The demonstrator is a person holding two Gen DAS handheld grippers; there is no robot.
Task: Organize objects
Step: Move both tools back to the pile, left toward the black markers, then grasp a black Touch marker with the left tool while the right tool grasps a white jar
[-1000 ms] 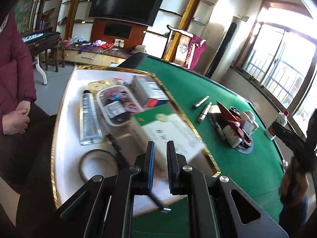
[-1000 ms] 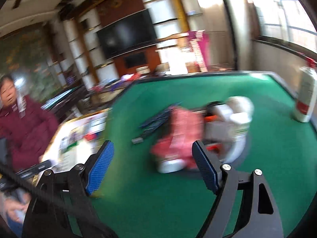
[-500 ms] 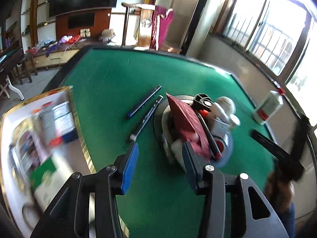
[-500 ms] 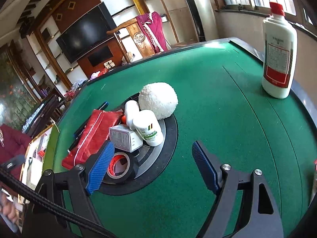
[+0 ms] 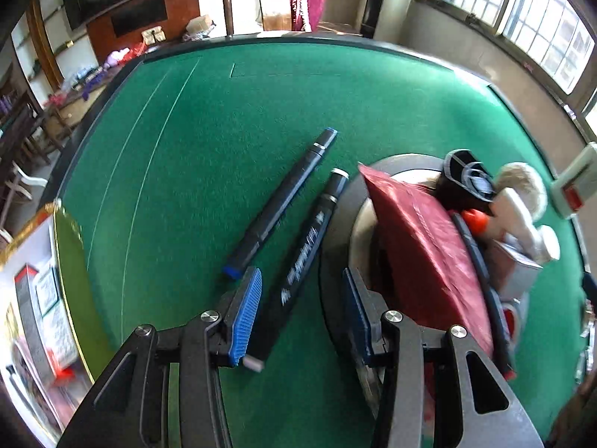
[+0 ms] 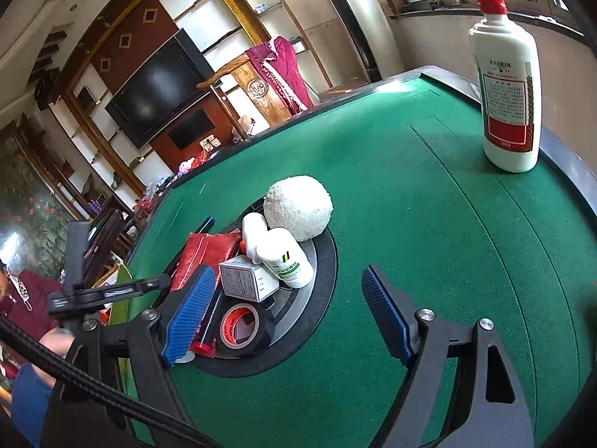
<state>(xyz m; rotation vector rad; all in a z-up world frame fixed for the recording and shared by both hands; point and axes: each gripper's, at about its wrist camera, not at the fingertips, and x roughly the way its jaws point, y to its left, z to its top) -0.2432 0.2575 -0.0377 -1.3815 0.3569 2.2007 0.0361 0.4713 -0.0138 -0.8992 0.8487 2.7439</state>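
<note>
Two markers and a central heap left to sort

Left wrist view: left gripper (image 5: 300, 311) part open, holding nothing, straddles the lettered marker (image 5: 306, 261) at lower centre; second marker (image 5: 280, 201) just beside. Right wrist view: right gripper (image 6: 287, 317) wide, empty; tape roll (image 6: 243, 330), box (image 6: 247, 283), bottle (image 6: 284, 258) heaped on the round plate (image 6: 324, 280) centre-left

Matt green felt table (image 5: 261, 97), fluffy ball (image 6: 297, 212)

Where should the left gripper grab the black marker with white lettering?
Probably mid-barrel, from above. The lettered marker lies flat on the green felt, its near end already between the open left gripper jaws. Close across the barrel, clear of the blue-capped marker alongside.
</note>
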